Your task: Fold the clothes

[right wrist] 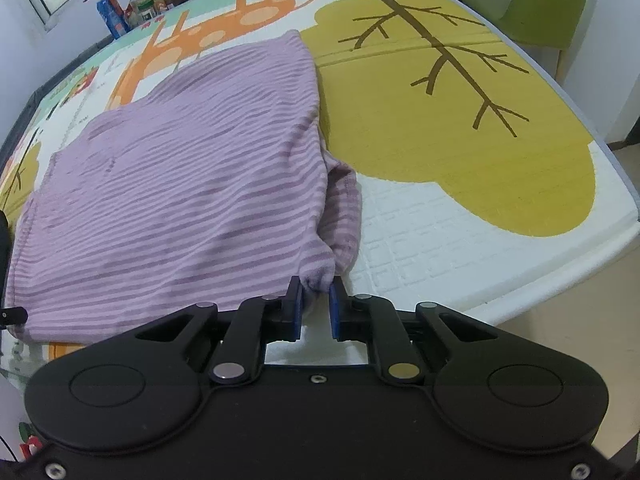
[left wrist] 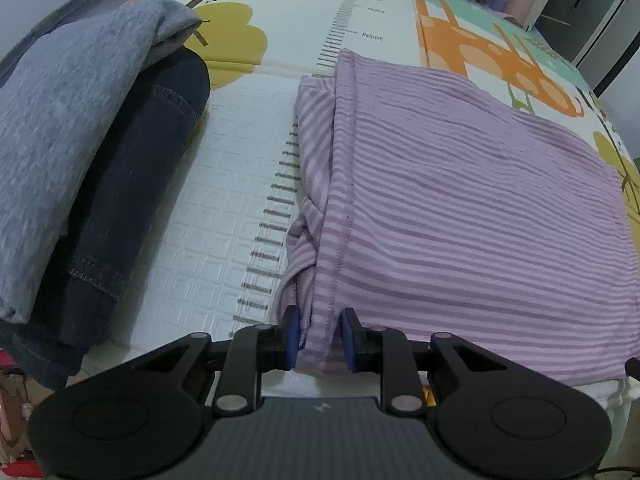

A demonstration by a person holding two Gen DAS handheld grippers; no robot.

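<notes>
A purple striped garment [left wrist: 460,200] lies flat on the printed play mat [left wrist: 240,152], with a sleeve tucked under along its left side. My left gripper [left wrist: 320,316] is shut on the near left hem, and the cloth bunches between its blue pads. In the right wrist view the same garment [right wrist: 180,184] spreads to the left. My right gripper [right wrist: 316,286] is shut on its near right corner, pinching a small fold at the fingertips. Both grips sit close to the table's near edge.
A folded grey garment [left wrist: 60,140] rests on folded dark denim [left wrist: 140,184] at the left of the mat. Bottles and boxes [right wrist: 120,12] line the far edge. A green chair [right wrist: 548,8] stands beyond the right side, where the mat [right wrist: 460,160] lies bare.
</notes>
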